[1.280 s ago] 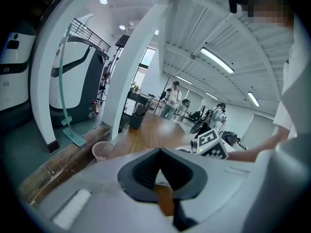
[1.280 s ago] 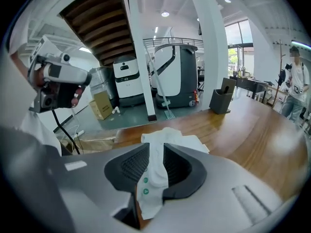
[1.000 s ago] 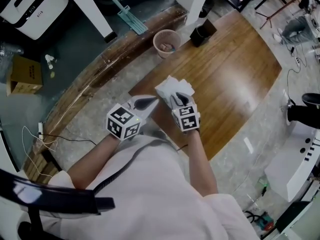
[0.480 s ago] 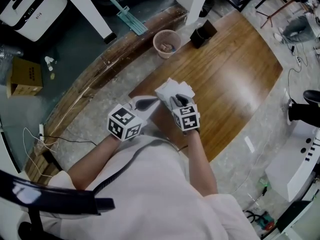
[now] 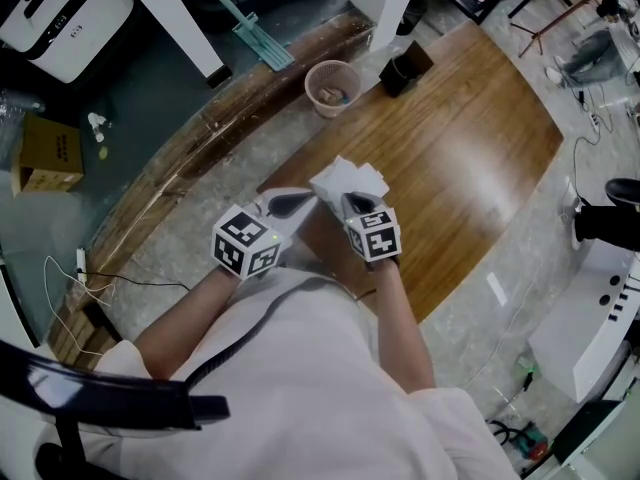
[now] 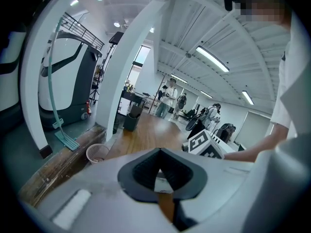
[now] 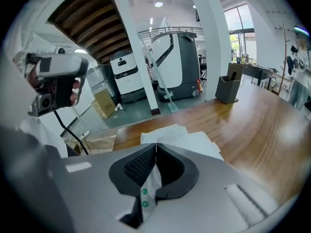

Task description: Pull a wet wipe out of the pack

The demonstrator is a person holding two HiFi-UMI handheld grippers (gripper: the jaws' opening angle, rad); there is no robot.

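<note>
Both grippers are held close together over the near edge of the wooden table [image 5: 470, 158]. My right gripper [image 5: 352, 202] is shut on a thin white sheet with green dots, the edge of the wet wipe pack [image 7: 147, 178]. Beyond its jaws, white wipes [image 7: 180, 136] lie crumpled on the table; from the head view these wipes [image 5: 348, 176] are a white heap. My left gripper [image 5: 300, 204] points right at that heap, jaws shut, and a small white piece of wipe [image 6: 163, 183] shows between them. The right gripper's marker cube [image 6: 208, 144] sits just to its right.
A pink wastebasket [image 5: 334, 83] and a black container [image 5: 405, 66] stand at the table's far end. On the floor to the left are a cardboard box [image 5: 45, 148] and a white machine [image 5: 60, 13]. People [image 6: 167, 96] stand far off in the hall.
Almost nothing differs; the left gripper's marker cube has shifted very slightly to the left. Both grippers stay shut by the white heap.
</note>
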